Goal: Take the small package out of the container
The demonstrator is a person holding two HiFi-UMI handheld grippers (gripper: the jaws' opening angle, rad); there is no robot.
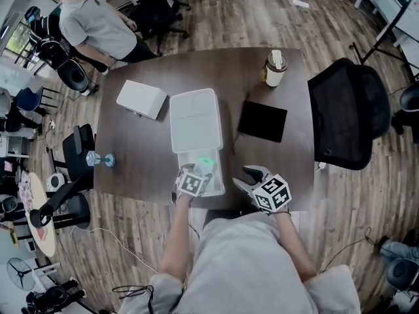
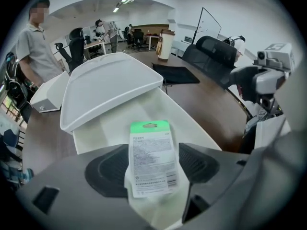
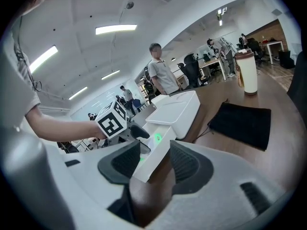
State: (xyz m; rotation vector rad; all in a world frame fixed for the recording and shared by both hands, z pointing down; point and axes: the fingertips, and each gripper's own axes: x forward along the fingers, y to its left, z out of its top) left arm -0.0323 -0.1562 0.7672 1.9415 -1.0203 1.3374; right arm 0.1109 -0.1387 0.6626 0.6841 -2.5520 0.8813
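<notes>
A white container [image 1: 216, 178] stands at the table's near middle, its lid [image 1: 195, 120] folded back beyond it. The small package [image 2: 150, 152], white with a green top, lies inside the container. My left gripper [image 2: 152, 167] hangs over the container's near end with its jaws wide apart. The package lies between the pads [image 2: 108, 169], and neither pad presses on it. In the head view the same gripper [image 1: 192, 182] covers the bin's near end, with the green package [image 1: 207, 162] just beyond it. My right gripper [image 1: 265, 190] is open and empty at the table's front edge, right of the container [image 3: 177, 111].
A white box [image 1: 141, 99] lies left of the lid. A black pad [image 1: 262, 121] lies to its right, with a lidded cup [image 1: 275, 68] behind that. A black office chair [image 1: 350, 113] stands at the table's right side. A person [image 1: 98, 25] stands at the far left corner.
</notes>
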